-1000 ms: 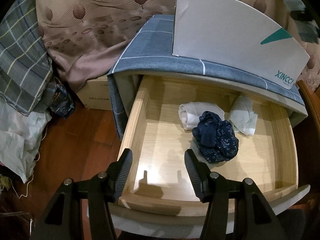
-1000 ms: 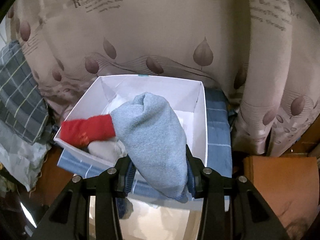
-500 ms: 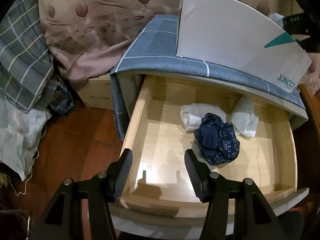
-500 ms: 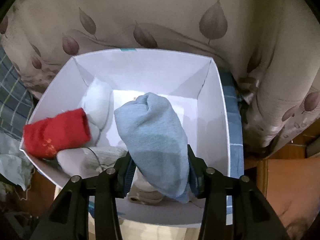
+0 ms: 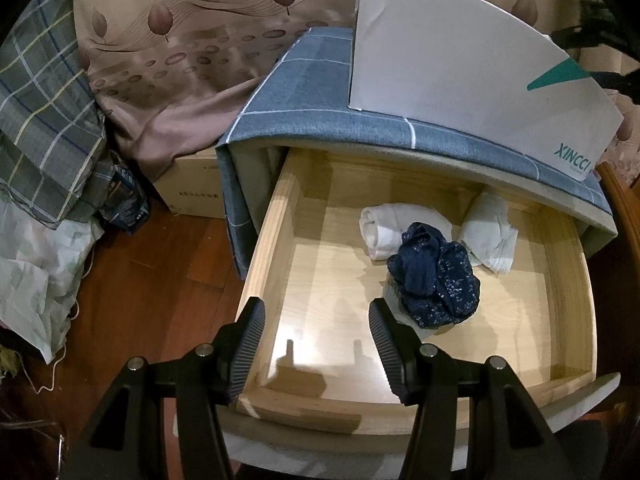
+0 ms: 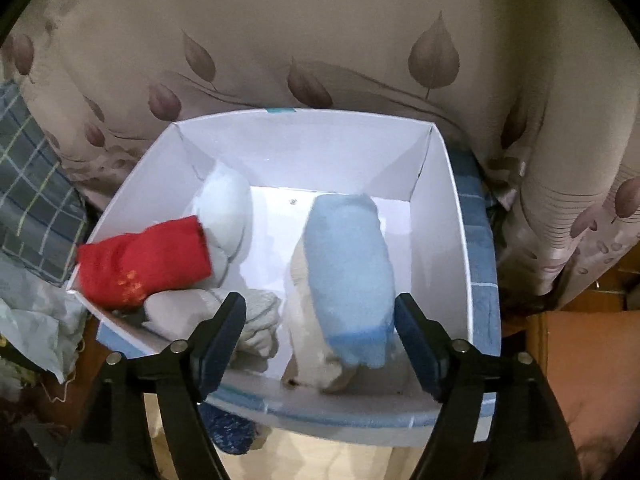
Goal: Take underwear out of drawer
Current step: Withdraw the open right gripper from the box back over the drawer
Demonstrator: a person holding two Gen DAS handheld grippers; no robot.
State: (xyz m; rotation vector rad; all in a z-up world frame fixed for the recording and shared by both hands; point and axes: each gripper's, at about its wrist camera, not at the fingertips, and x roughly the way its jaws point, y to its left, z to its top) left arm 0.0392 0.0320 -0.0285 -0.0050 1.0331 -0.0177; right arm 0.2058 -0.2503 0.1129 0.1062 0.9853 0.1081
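Left gripper [image 5: 316, 320] hovers over the front left part of the open wooden drawer [image 5: 264, 240], jaws spread wide, nothing between them. Its two shadows fall on the bare drawer floor just ahead of the fingertips.

In the drawer: a navy patterned bundle [image 5: 434, 276] sits right of centre, just past the right-hand finger. Behind it, toward the back wall, a white roll [image 5: 384, 226], touching the navy bundle. A second white piece [image 5: 492, 236] lies toward the back right corner, close beside the navy one. Left half of the drawer floor is bare wood.

The nightstand top carries a blue checked cloth [image 5: 304, 92], and on that stands a white box [image 5: 460, 72] toward the right side, with a teal mark and lettering on its near wall.

Right gripper [image 6: 320, 320] is above the near edge of the same white box [image 6: 444, 208]; jaws are opening. A light blue roll [image 6: 348, 272] lies between the fingers on the right side of the box floor; the pads stand clear of it on both sides. It rests partly on a cream piece [image 6: 308, 320].

Also in the box: a red roll [image 6: 144, 260] propped over the left rim, a white roll [image 6: 228, 208] behind it, a grey-white piece [image 6: 256, 320] at the near left.

Leaf-print curtain [image 6: 320, 40] hangs behind the box.
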